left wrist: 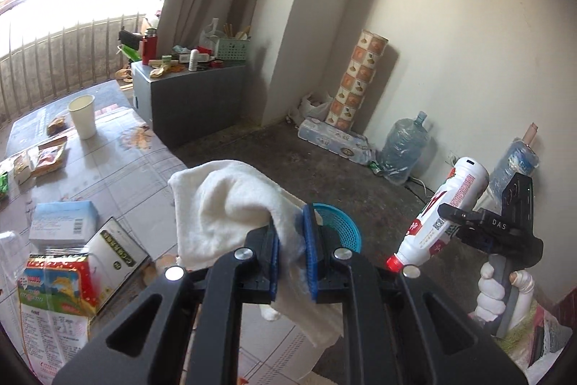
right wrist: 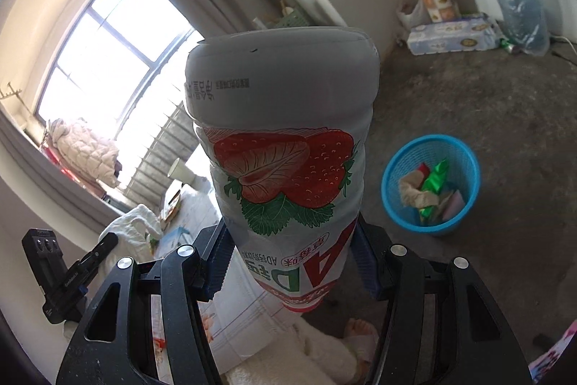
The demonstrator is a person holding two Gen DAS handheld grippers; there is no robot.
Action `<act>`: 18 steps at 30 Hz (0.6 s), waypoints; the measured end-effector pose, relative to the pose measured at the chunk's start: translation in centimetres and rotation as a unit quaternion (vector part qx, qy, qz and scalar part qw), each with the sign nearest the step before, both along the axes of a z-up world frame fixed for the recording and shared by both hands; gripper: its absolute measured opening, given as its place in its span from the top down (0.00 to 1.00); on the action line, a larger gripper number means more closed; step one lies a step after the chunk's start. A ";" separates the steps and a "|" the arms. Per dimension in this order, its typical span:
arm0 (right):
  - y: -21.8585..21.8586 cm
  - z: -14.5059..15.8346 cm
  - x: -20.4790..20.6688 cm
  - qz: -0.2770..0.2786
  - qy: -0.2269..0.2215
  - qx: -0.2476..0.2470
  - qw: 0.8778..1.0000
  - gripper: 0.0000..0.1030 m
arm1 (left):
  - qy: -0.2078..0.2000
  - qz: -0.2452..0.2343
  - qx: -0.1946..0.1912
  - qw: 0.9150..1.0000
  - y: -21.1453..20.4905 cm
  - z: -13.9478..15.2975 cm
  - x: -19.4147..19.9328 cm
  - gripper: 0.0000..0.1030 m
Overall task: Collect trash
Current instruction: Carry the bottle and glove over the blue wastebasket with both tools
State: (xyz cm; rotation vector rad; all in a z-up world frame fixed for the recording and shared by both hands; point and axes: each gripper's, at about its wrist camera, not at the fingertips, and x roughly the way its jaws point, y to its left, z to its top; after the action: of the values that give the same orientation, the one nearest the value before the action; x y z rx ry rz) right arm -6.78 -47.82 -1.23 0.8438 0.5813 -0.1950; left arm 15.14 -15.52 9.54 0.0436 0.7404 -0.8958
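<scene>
My left gripper [left wrist: 291, 253] is shut on a white cloth [left wrist: 230, 204] and holds it above the table edge. My right gripper [right wrist: 290, 262] is shut on a white strawberry-drink bottle [right wrist: 285, 147] with a red cap, held cap-down; the bottle also shows in the left wrist view [left wrist: 445, 213], to the right of the cloth. A blue mesh trash basket [right wrist: 431, 147] stands on the floor and holds crumpled paper and wrappers; in the left wrist view its rim [left wrist: 346, 222] peeks out behind the cloth.
The table [left wrist: 119, 168] carries a paper cup [left wrist: 83, 116], snack packets [left wrist: 47, 156], a tissue pack [left wrist: 63, 221] and a red-yellow bag [left wrist: 57, 284]. A grey cabinet [left wrist: 191, 100] stands behind it. A water jug [left wrist: 405, 147] and paper rolls [left wrist: 333, 136] lie by the wall.
</scene>
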 end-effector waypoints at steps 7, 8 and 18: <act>-5.4 -5.0 0.8 -0.074 0.055 0.015 0.996 0.46 | 0.019 -0.062 0.033 0.997 -8.8 -2.2 0.1 0.89; -5.6 -5.9 1.8 -0.078 0.065 0.018 0.995 0.46 | 0.021 -0.069 0.041 0.997 -10.0 -2.7 0.2 0.89; -11.9 -17.1 8.5 -0.087 0.160 0.052 0.982 0.46 | 0.043 -0.119 0.108 0.986 -18.7 -7.7 2.4 0.88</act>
State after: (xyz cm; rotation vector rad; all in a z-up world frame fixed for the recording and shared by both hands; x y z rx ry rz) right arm 1.73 -59.70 -18.29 0.9732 0.8249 -0.4700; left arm 17.58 -34.21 1.81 0.2932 0.9245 -1.0463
